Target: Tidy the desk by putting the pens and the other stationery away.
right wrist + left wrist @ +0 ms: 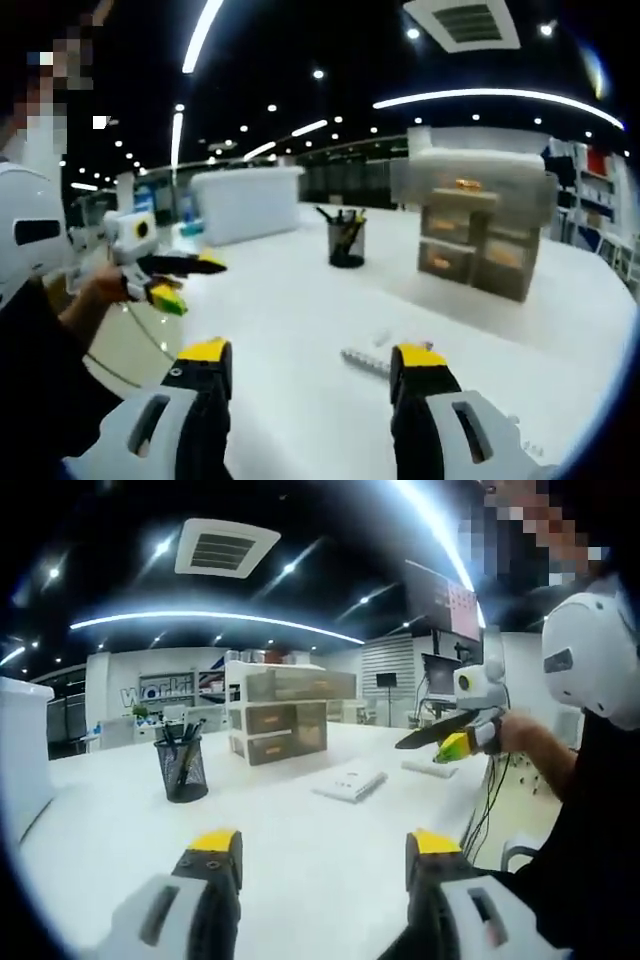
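Left gripper view: your left gripper (318,852) was released over bare desk (300,840); the right gripper (308,362) likewise, with the pen cup (183,769) centre-left, ready for stowing.

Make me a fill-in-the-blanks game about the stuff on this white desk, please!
1. The pens stand in a black mesh ____ on the white desk.
2. The drawer unit has ____ drawers, one above another.
3. Both jaws of the left gripper have ____ tips.
4. Between the jaws of the right gripper there is ____.

Missing words: cup; three; yellow; nothing
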Available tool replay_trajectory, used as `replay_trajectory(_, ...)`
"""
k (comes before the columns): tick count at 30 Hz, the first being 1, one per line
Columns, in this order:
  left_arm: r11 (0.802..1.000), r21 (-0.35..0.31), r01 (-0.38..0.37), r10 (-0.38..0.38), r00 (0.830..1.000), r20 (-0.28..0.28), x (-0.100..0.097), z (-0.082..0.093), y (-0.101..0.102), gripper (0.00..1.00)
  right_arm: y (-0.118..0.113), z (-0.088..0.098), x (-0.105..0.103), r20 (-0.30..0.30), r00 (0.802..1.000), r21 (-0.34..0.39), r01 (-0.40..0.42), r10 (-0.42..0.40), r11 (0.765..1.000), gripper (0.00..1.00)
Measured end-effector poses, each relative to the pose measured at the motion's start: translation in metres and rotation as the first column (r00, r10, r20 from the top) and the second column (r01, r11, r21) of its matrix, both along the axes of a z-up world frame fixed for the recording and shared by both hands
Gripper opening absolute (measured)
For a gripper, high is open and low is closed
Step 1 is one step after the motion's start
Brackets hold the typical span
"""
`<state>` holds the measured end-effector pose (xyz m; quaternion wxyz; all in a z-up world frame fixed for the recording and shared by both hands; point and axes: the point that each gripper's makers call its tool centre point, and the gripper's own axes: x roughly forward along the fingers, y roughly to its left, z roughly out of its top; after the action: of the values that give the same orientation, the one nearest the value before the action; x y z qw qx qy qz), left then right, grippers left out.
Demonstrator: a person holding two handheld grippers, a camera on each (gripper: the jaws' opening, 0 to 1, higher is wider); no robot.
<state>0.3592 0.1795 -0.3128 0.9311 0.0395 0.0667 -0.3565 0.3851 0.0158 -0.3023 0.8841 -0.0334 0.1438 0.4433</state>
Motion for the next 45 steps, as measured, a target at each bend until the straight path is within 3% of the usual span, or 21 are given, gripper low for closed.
replay_trajectory(19,1.000,0.022,0.004,-0.004,1.000,0.002,-0.006,-0.002,0.000,0.65,0.033,-0.018,0.012,0.047,0.999,-0.083,-0.009,0.013,0.997,0.52)
replay_trajectory(27,1.000,0.012,0.009,-0.008,1.000,-0.005,-0.010,-0.004,0.001,0.64,0.043,-0.031,0.018,0.007,1.000,-0.069,-0.007,0.007,0.998,0.50)
replay_trajectory(45,1.000,0.008,0.010,-0.009,1.000,-0.020,-0.011,-0.009,0.002,0.64,0.039,-0.058,0.033,0.024,0.998,-0.175,0.056,-0.052,0.983,0.40)
